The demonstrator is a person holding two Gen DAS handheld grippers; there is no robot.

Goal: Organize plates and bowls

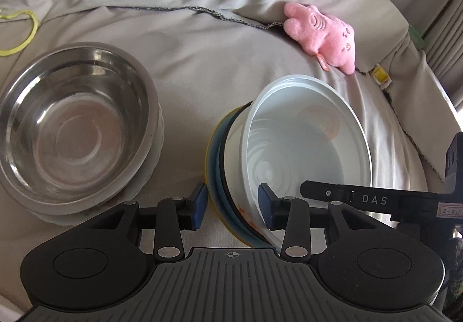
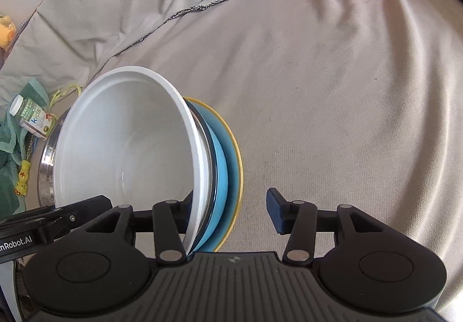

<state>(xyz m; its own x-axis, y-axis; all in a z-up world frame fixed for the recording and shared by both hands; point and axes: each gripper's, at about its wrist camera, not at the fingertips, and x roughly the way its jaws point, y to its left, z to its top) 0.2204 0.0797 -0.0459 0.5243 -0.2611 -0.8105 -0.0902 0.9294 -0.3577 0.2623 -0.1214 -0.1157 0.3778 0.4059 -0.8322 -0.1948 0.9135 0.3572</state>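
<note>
Far left on the bed cover (image 1: pixel 202 55), steel bowl (image 1: pixel 75 131) sits upright, mouth up. Left gripper (image 1: pixel 233 204), fingers apart, straddles near rim of the stack: white bowl (image 1: pixel 306 145) tilted on blue plate (image 1: pixel 215 177) and yellow-rimmed plate (image 2: pixel 235 154). Right gripper (image 2: pixel 228 212) likewise spread around that rim. Pink plush toy (image 1: pixel 324 35) far right.

Surface: your grey sheet (image 2: pixel 332 96), creased.
On it you have a steel bowl (image 1: pixel 72 131), stacked plates (image 2: pixel 228 165), pink plush toy (image 1: pixel 324 35) and vitamin bottle (image 2: pixel 31 116).
</note>
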